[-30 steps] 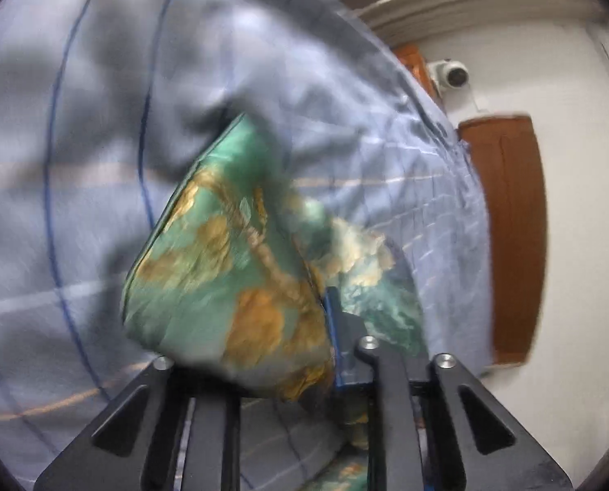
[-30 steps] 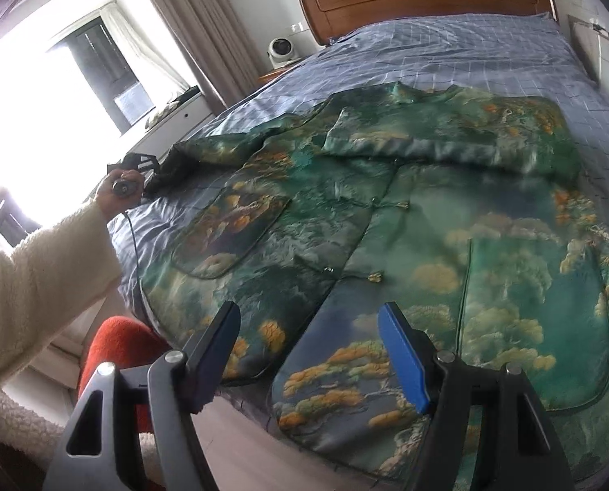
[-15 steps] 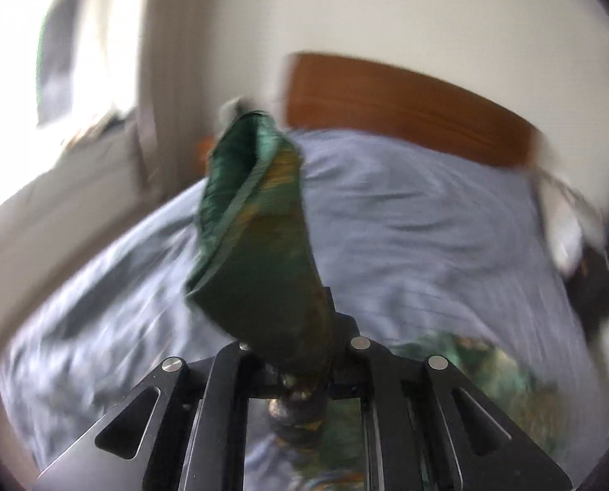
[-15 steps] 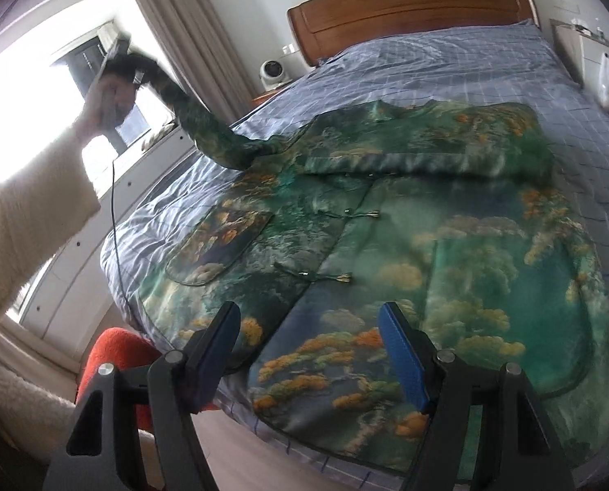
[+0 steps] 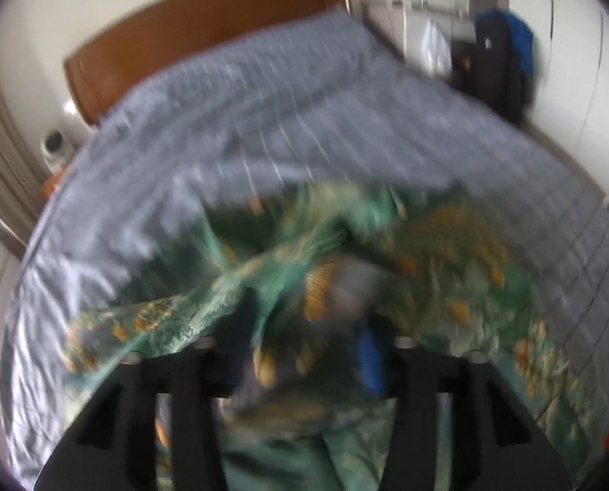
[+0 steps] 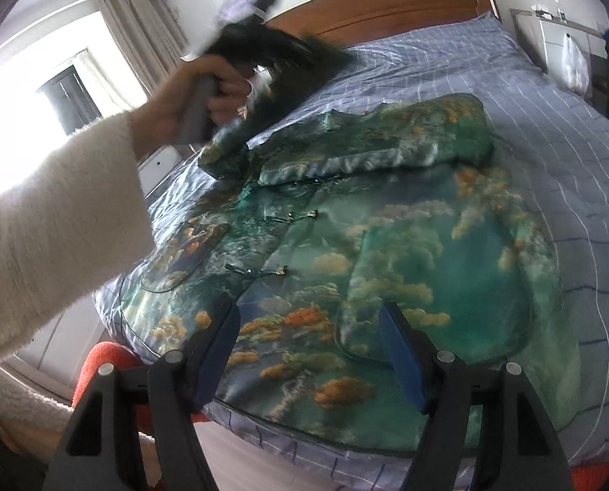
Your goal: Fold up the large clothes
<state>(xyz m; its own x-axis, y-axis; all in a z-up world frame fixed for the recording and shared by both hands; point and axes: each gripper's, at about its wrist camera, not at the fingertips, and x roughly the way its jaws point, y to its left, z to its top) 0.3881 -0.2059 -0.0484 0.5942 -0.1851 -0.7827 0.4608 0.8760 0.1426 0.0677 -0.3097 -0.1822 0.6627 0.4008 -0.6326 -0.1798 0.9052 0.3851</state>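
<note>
- Jacket (image 6: 386, 253), green with orange clouds, lies spread face up on the bed (image 6: 549, 131), hem at the foot edge, collar toward the headboard (image 6: 386, 12).
- Left gripper (image 5: 304, 352) has just been opening; the left sleeve (image 6: 226, 151) looks to be slipping free between its jaws, though blur hides any contact.
- Risk: released this high, that sleeve may land bunched beside the collar, not flat.
- Right gripper (image 6: 308, 352) hangs open and empty over the hem; a late pinch could drag the jacket off the bed.
- No readable writing or labels anywhere.
</note>
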